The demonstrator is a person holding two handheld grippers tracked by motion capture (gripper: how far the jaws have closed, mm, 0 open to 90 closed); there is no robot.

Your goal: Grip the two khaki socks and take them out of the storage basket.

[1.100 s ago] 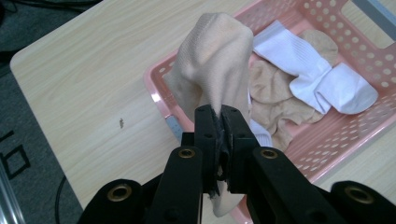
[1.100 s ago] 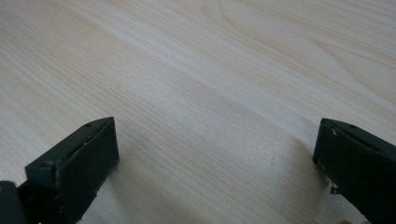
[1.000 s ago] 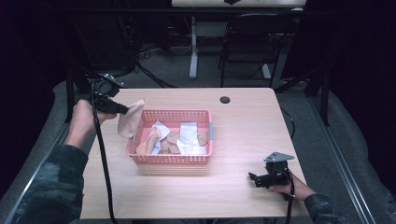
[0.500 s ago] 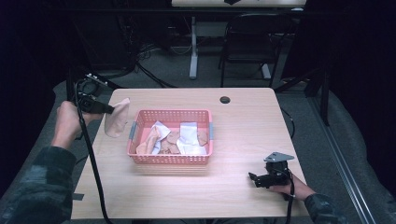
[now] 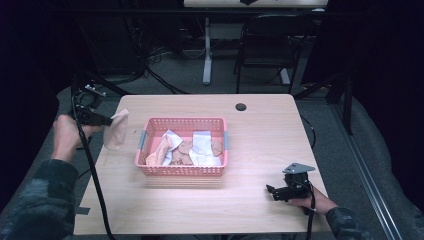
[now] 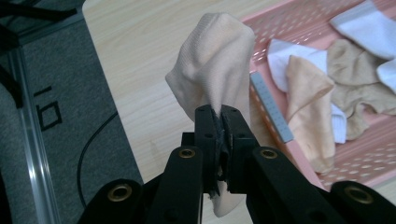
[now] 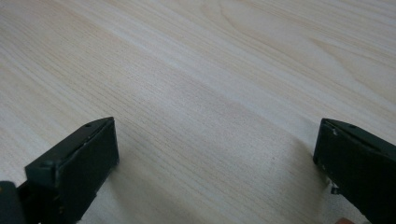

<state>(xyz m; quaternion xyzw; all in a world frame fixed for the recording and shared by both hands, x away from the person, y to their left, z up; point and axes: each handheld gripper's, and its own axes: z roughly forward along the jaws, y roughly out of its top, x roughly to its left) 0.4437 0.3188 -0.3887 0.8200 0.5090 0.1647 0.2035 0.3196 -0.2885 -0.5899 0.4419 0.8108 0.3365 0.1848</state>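
A peach sock hangs from my left gripper, which is shut on it above the table's left edge, just left of the pink basket. The basket holds several socks, white, peach and tan. At the table's front right my right gripper rests low over bare wood, its jaws wide open with nothing between them.
The wooden table has a round black cable hole at the back. A black chair and a table leg stand beyond it. Cables trail from the left gripper over the table's left edge.
My left gripper has carried the peach sock leftward and a little lower, away from the basket's corner to the table's left edge. The right gripper has stayed put.
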